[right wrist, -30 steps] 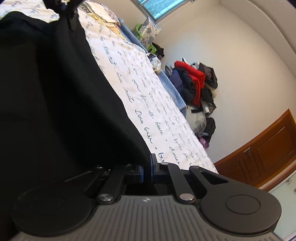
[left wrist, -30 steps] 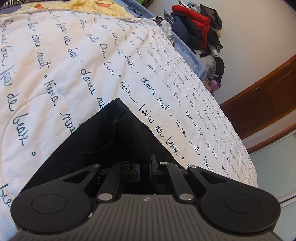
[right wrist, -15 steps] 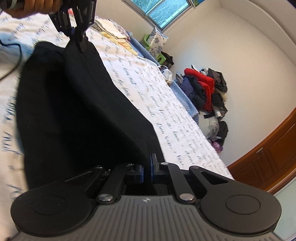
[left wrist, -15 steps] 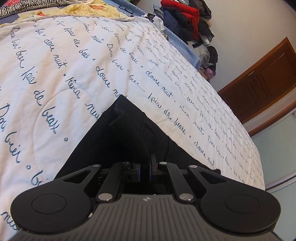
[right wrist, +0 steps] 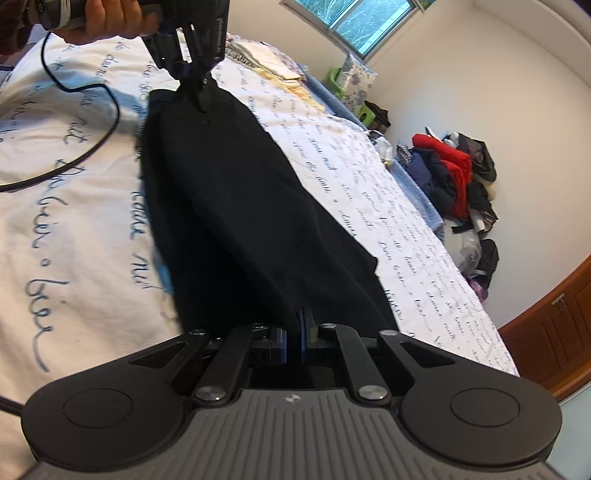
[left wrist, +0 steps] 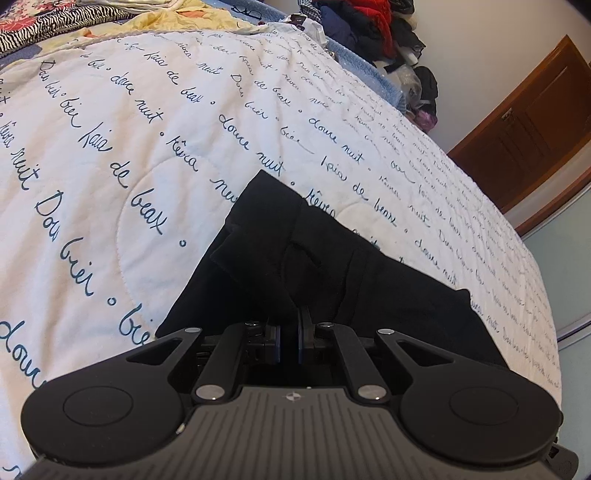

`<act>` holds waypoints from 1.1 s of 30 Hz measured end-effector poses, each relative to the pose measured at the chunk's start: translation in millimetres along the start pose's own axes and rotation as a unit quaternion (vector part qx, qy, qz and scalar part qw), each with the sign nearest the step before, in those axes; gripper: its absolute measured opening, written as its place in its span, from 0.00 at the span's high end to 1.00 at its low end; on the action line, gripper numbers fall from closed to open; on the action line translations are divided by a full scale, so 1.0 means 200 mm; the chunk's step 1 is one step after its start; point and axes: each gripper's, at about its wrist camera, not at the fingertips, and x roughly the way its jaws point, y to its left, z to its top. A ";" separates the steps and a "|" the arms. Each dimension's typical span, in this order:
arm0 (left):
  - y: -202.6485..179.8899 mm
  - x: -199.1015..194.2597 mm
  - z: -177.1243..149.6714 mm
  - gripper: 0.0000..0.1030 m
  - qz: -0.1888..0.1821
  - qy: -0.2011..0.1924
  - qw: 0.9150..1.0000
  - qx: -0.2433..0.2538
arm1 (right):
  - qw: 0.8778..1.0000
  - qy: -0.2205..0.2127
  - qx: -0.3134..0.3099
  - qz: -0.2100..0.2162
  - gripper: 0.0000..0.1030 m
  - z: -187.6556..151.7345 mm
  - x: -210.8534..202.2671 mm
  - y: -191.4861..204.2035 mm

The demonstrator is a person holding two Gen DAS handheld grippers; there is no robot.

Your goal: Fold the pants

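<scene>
A second ago the black pants (right wrist: 236,206) filled nearly the whole left of my right wrist view, close against the lens; now they run as a long band along the bed's quilt (right wrist: 74,192), with white printed fabric showing on both sides. The left tool (right wrist: 201,98), then only a dark shape at the top edge, now shows fully in that view, pinching the far end, along with the hand (right wrist: 107,18) that carries it and a black cable (right wrist: 88,122). In my left wrist view the pants (left wrist: 295,251) have dropped lower toward the quilt (left wrist: 110,155), I think, and their leading corner has gone from a sharp peak to a blunter, creased fold.
</scene>
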 end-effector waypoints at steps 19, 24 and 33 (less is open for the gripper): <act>-0.02 -0.01 -0.05 0.73 0.044 -0.003 0.999 0.022 | 0.999 0.016 0.022 0.038 0.93 -0.05 -0.01 0.08; -0.15 -0.16 -0.09 0.62 0.123 -0.078 0.986 0.077 | 0.998 0.018 0.054 0.036 0.93 -0.06 0.00 0.07; -0.43 -0.29 -0.14 0.51 0.088 -0.141 0.979 0.119 | 0.993 0.016 0.110 0.037 0.92 -0.08 -0.02 0.04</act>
